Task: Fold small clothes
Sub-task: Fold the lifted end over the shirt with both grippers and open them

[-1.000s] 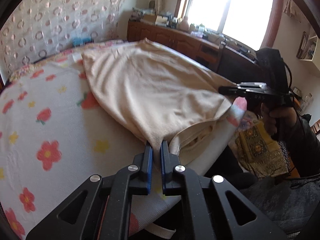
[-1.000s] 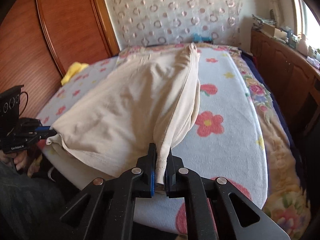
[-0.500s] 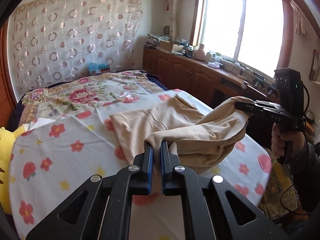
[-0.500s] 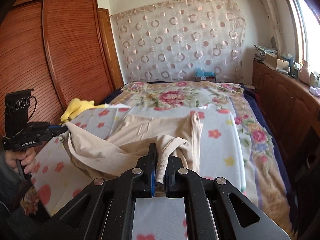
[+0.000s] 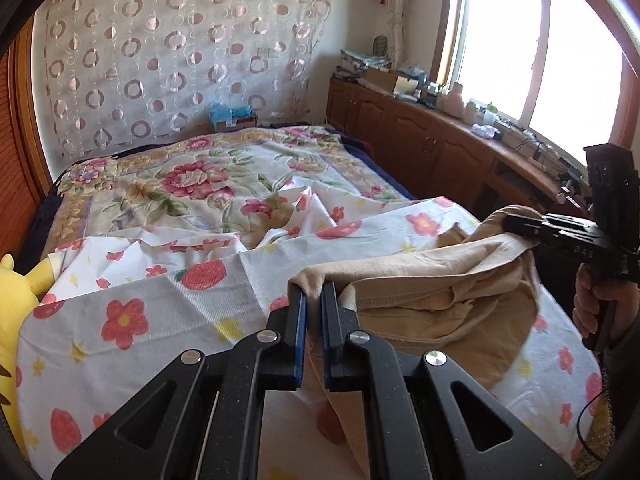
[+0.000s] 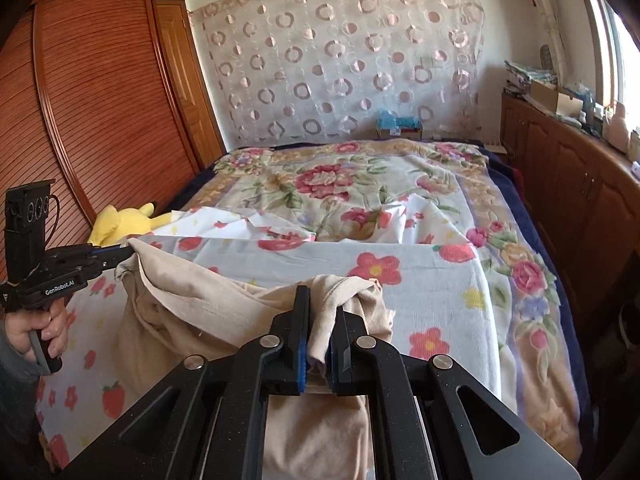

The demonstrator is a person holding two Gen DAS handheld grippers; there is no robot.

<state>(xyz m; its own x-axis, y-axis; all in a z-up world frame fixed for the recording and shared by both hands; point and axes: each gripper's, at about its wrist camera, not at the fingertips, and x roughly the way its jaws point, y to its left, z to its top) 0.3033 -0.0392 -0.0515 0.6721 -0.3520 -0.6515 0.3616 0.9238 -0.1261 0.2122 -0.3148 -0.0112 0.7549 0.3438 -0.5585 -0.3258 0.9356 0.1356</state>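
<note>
A beige garment (image 5: 432, 300) hangs slack between my two grippers above the near end of the bed. My left gripper (image 5: 313, 292) is shut on one corner of it, with cloth bunched over the fingertips. The right gripper (image 6: 319, 300) is shut on the other corner, a fold of fabric pinched between its blue pads. In the right wrist view the beige garment (image 6: 192, 316) sags down toward the flowered sheet (image 6: 432, 280). Each view shows the other gripper too: the left gripper (image 6: 120, 258) at the left edge, the right gripper (image 5: 520, 228) at the right, each in a person's hand.
A flowered bedspread (image 5: 192, 184) covers the far half of the bed. A yellow plush toy (image 6: 120, 222) lies by the wooden wardrobe (image 6: 100, 112). Wooden cabinets (image 5: 420, 144) with clutter run under the window. A blue box (image 6: 400, 124) stands by the curtain.
Both grippers have pulled back toward the foot of the bed and risen, lifting the garment off the sheet. It lay spread out; now it hangs bunched between them.
</note>
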